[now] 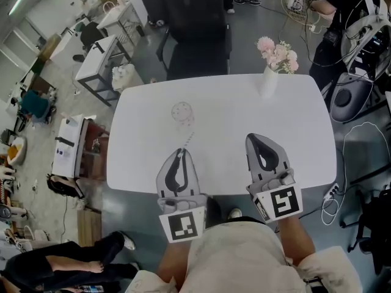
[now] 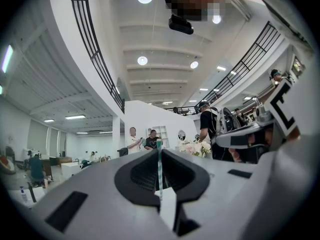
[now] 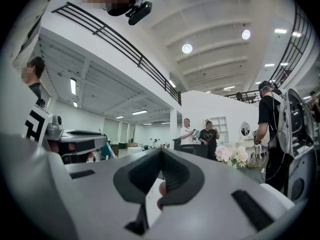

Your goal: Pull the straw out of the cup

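The left gripper [image 1: 180, 151] is clamped on the striped straw [image 1: 188, 140], with the clear cup [image 1: 182, 111] just beyond at 12 o'clock. At its 3 o'clock, the right gripper [image 1: 252, 137] is pinched together and empty. Both sit near the white table's [image 1: 232, 108] front edge, with bare tabletop ahead. A flower vase [image 1: 269, 81] stands at the far edge.

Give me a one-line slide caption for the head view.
Left gripper grips the straw outside the clear cup on the white table.
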The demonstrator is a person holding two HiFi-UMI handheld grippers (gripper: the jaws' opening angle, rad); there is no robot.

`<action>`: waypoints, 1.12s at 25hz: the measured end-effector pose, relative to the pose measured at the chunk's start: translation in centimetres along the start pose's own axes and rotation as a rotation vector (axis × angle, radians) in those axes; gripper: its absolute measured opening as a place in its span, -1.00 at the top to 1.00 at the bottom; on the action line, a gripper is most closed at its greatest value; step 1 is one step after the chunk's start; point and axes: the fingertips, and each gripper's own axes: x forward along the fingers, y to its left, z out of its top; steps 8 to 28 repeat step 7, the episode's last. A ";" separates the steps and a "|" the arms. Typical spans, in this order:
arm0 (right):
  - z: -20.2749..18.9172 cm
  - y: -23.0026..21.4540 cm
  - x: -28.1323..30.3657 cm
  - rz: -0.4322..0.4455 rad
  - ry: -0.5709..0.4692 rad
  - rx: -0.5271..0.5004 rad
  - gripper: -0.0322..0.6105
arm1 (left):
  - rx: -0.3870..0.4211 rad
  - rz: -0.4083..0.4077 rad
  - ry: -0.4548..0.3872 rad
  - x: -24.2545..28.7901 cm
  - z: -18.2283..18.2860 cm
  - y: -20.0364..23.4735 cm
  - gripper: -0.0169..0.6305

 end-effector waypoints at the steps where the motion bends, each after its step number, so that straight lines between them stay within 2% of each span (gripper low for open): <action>1: -0.1 -0.2 -0.3 0.000 0.000 0.000 0.90 | 0.001 0.001 0.000 -0.1 0.0 -0.3 0.88; 7: -1.4 -1.6 -4.0 -0.005 -0.005 -0.001 0.90 | 0.005 0.003 -0.010 -2.0 -0.6 -3.8 0.88; 28: -1.4 -1.6 -4.0 -0.005 -0.005 -0.001 0.90 | 0.005 0.003 -0.010 -2.0 -0.6 -3.8 0.88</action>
